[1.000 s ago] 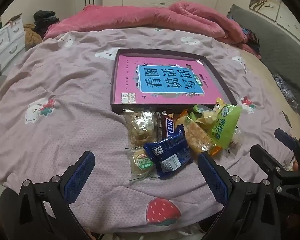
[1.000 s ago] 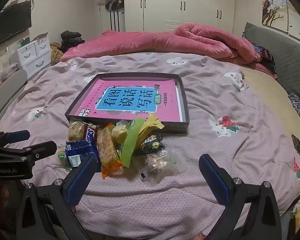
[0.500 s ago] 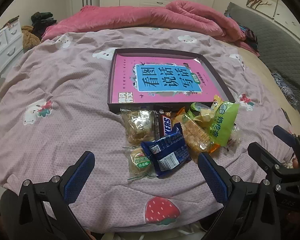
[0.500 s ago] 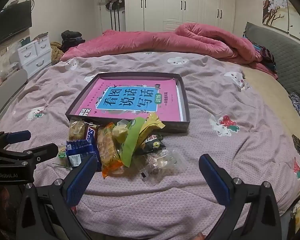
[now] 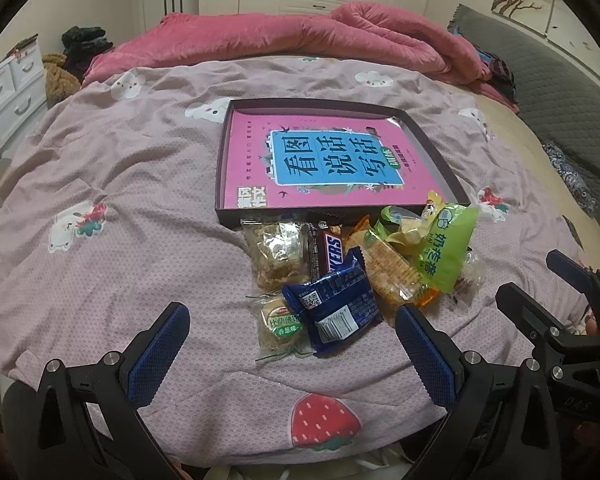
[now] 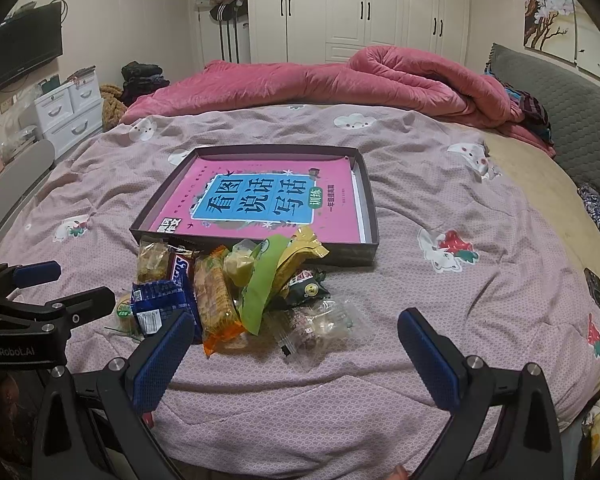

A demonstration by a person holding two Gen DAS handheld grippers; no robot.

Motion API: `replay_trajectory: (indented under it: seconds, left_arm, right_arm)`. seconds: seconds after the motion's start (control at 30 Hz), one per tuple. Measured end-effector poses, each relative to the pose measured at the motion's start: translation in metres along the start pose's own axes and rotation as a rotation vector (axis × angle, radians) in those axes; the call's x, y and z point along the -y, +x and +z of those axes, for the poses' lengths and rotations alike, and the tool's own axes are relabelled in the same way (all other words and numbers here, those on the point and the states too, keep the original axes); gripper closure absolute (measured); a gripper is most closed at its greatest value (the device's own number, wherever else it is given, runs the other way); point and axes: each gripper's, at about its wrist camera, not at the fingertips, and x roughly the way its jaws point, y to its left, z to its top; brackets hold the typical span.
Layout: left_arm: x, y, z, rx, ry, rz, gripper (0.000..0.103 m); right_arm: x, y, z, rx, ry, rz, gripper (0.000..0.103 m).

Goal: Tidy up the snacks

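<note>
Left gripper (image 5: 292, 340) has eased in a touch lower over the near edge of the snack pile (image 5: 352, 264), jaws spread wide, gripping nothing. Right gripper (image 6: 296, 348) holds position, equally wide and empty. The pile sits untouched on the bedspread (image 5: 120, 184), just near of the dark tray (image 5: 220, 184). Looks like an approach; sorting hasn't begun.

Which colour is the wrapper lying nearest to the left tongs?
Dark blue wrapper, with a white barcode label; the left wrist view shows it best.
</note>
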Motion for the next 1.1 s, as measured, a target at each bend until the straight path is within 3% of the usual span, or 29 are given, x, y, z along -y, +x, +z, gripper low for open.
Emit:
replay_trajectory:
  seconds: [1.1]
  left_arm:
    - [0.0026, 0.0030, -0.0016, -0.011, 0.005, 0.002, 0.001]
  right_arm:
    - [0.0020, -0.0001, -0.0002, -0.005, 0.004, -0.001, 0.000]
